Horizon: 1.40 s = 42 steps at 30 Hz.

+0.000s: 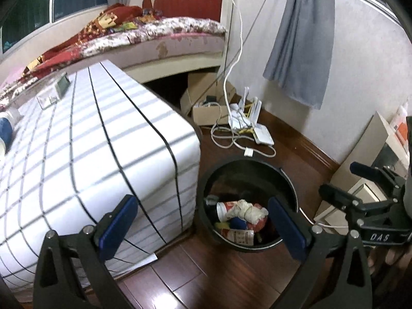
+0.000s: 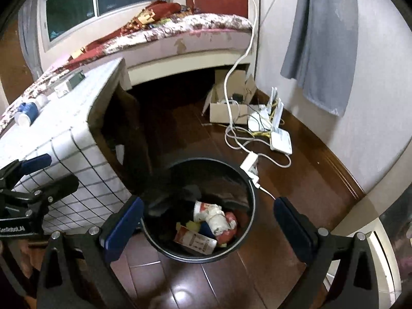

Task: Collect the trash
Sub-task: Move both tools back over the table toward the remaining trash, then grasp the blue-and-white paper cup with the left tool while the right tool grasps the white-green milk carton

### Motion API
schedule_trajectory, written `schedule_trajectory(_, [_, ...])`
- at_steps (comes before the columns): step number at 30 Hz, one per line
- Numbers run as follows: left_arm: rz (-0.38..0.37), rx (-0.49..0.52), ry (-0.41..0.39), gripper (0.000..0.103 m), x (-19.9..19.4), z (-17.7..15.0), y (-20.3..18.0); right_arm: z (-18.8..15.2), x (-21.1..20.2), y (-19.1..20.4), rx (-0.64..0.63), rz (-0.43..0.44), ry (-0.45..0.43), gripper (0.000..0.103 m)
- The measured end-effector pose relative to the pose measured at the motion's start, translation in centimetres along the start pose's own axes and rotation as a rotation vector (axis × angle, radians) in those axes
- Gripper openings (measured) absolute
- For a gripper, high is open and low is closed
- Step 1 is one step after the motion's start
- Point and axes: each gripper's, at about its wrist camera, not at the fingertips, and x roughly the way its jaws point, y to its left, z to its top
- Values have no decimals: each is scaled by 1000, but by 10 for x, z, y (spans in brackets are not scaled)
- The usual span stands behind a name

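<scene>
Both the left gripper (image 1: 203, 228) and right gripper (image 2: 207, 228) have black frames, silver screws and blue pads (image 1: 117, 228), with white "DAS" lettering on one body.

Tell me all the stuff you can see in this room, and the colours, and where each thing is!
trash bin: one, black, on the floor beside the table, with trash inside
trash: a pile, white, red, yellow and blue, at the bottom of the bin
table: one, under a white cloth with dark lines, left of the bin
cup: one, blue and white, lying on the table
bed: one, flowery cover and red blanket, by the window
cardboard box: one, brown, on the floor by the bed
routers: two it seems, white, on the floor by the wall
cloth: one, grey, hanging on the wall
left gripper: open, empty
right gripper: open, empty, over the bin
</scene>
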Motion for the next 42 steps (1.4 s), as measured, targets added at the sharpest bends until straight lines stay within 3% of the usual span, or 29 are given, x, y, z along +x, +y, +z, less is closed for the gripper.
schedule_trajectory(10, [89,-57,-105,102,-47,15,51,39,-14,52,-53,83,-78,102])
schedule_trajectory(21, [340,-190,-162,102,-90,14,184,94,3,176,-181,240,-123,102])
schedule_trajectory(28, [466,-329,-128,102,-72,17,267,127,28,255,-292,277,-132,102])
schedule_trajectory(37, [469,-404,-70,102,-30,36,328,171,83,315,-350,271,-101,102])
schedule_trajectory(42, [437,-432,-43,94,-12,43,347,189,115,334,-352,286,-44,102])
